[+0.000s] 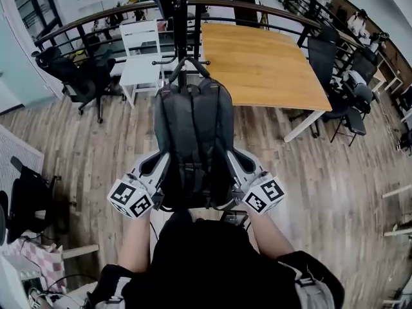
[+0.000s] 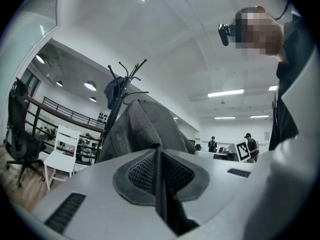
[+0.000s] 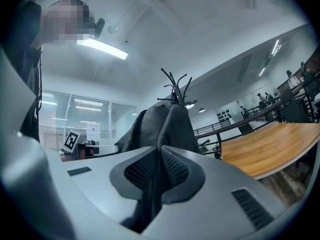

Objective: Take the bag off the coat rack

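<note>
A white chair (image 1: 140, 60) stands left of the rack (image 1: 183, 31). In front of the rack, the left gripper (image 1: 159, 167) is clenched on the left side of the grey bag (image 1: 193, 131), with fabric pinched between its jaws. The bag's top lies just below the rack's hooks. The right gripper (image 1: 237, 166) clamps the bag's right side. A table (image 1: 270, 69) stands right of the rack.

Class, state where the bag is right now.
Head view, centre: the bag is pinched between the left tongs and right tongs, directly before the coat rack, with the wooden table to its right.
</note>
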`<move>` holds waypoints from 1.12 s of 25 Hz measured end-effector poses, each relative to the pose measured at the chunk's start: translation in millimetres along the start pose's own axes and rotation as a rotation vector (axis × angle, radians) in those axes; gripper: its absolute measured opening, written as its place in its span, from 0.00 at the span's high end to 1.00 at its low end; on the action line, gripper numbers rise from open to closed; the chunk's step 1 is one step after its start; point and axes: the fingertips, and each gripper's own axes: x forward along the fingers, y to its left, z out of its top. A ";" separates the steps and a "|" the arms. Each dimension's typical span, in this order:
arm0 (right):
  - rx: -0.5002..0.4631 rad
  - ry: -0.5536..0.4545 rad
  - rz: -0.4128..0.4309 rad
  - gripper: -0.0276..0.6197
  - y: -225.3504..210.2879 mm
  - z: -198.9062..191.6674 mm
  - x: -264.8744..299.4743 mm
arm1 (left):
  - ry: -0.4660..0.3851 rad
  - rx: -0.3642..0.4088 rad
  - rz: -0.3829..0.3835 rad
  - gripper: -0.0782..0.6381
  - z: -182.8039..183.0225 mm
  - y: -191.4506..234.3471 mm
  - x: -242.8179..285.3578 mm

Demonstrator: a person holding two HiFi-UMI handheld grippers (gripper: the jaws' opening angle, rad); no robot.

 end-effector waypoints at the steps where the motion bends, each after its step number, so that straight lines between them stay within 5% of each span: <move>1: 0.002 0.008 0.005 0.88 1.6 -4.7 -2.0 | 0.007 -0.004 0.007 0.83 -4.7 -0.1 -2.7; 28: 0.042 0.116 0.007 0.88 15.1 -40.8 -29.5 | 0.127 -0.074 0.013 0.83 -41.7 -19.5 -19.6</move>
